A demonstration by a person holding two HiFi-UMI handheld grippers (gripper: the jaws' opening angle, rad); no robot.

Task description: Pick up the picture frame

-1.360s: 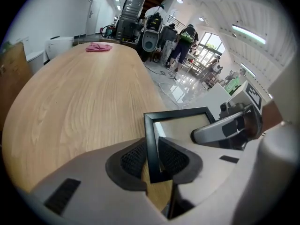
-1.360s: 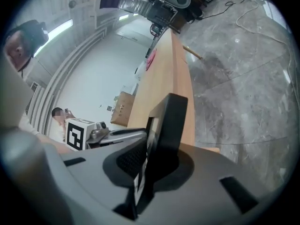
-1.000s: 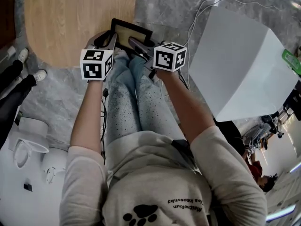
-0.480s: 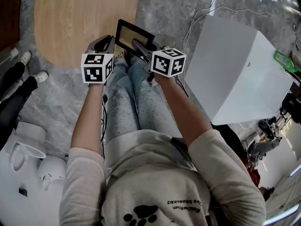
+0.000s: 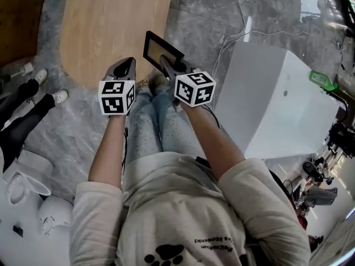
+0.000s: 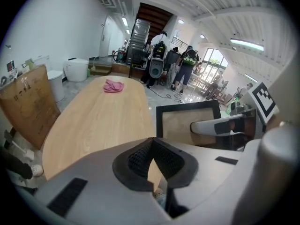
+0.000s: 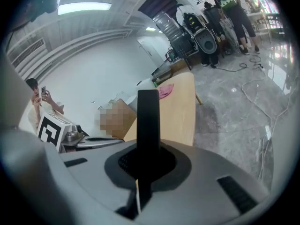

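Observation:
The picture frame (image 5: 162,52) is black-edged with a tan panel and hangs in the air in front of the person's knees. My right gripper (image 5: 167,65) is shut on its near edge. In the right gripper view the frame (image 7: 148,121) stands edge-on, rising from between the closed pads of that gripper (image 7: 144,165). My left gripper (image 5: 127,65) is to the left of the frame, apart from it, with its jaws shut and nothing between them. The left gripper view shows those closed pads (image 6: 153,150), with the frame (image 6: 180,125) beyond at right.
A long wooden table (image 5: 111,26) lies ahead with a pink cloth (image 6: 113,85) at its far end. A large white box (image 5: 277,104) stands at the right, with cables on the grey floor. A cardboard box (image 6: 26,102) and a person's legs (image 5: 22,112) are at the left.
Both grippers have risen. The frame has come up with the right gripper. The left gripper has left the frame's left edge and its jaws have closed empty.

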